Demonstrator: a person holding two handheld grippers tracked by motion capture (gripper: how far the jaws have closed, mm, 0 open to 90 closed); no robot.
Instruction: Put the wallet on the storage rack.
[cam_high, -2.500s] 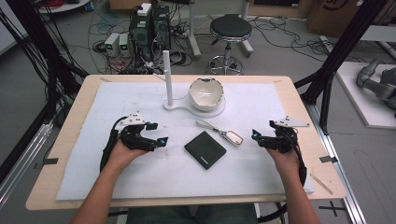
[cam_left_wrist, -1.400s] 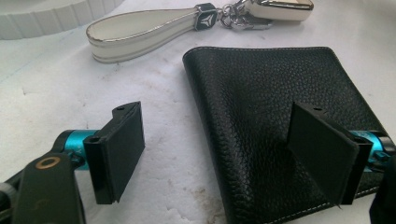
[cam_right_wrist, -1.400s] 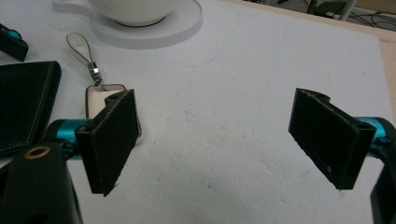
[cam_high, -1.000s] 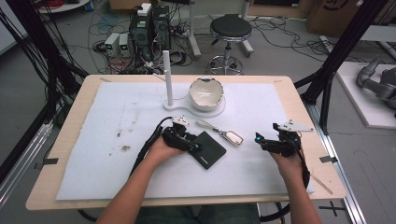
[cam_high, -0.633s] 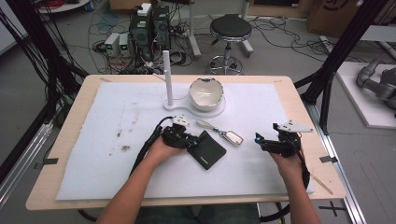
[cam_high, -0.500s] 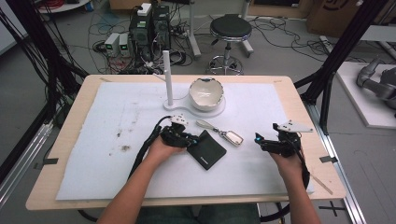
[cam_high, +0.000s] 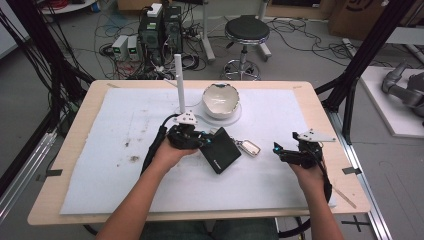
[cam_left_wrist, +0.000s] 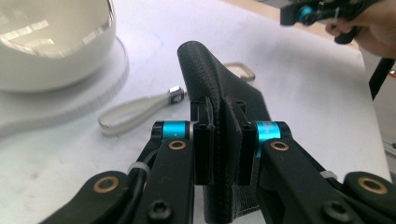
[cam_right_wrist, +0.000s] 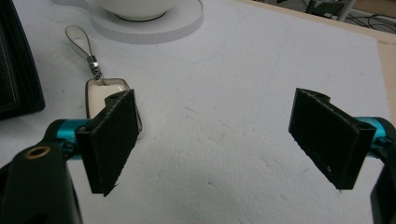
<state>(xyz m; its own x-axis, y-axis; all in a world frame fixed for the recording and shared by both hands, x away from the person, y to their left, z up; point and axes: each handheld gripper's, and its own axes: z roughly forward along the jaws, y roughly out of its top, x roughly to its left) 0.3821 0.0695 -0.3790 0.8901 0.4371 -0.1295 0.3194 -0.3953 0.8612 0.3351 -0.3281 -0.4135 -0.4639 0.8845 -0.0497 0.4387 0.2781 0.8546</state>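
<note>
Wooden table (cam_high: 75, 150) carried a white foam sheet (cam_high: 280, 200) over most of its top; cluttered floor behind the far edge had cables, electronics boxes and a stool (cam_high: 243, 37).

Black leather wallet (cam_high: 223, 151) sat near the table's middle, a bit toward the near edge. Left gripper (cam_high: 202, 140) had its jaws clamped together on the wallet's left edge; they had just been closing, wallet between them. In the left gripper view the pads (cam_left_wrist: 204, 140) pressed on both faces of the wallet (cam_left_wrist: 210, 79), which stood on edge between them. How much of it was off the sheet, can't tell.

Just right of the wallet lay a key fob (cam_high: 249, 147), whose grey strap loop (cam_left_wrist: 135, 112) ran toward the bowl. Fob looked close to the wallet, contact not clear.

White bowl (cam_high: 220, 99) sat on a round white base (cam_high: 237, 116) toward the far edge, behind the wallet. White upright post (cam_high: 179, 82) stood just left of the bowl.

Right gripper (cam_high: 276, 150) was well right of the fob, toward the right edge, jaws wide apart, nothing between them. In the right gripper view its pads (cam_right_wrist: 112, 140) framed bare sheet, with the fob (cam_right_wrist: 100, 95) behind the left pad.

Dark stains (cam_high: 131, 150) marked the sheet on the left side.
</note>
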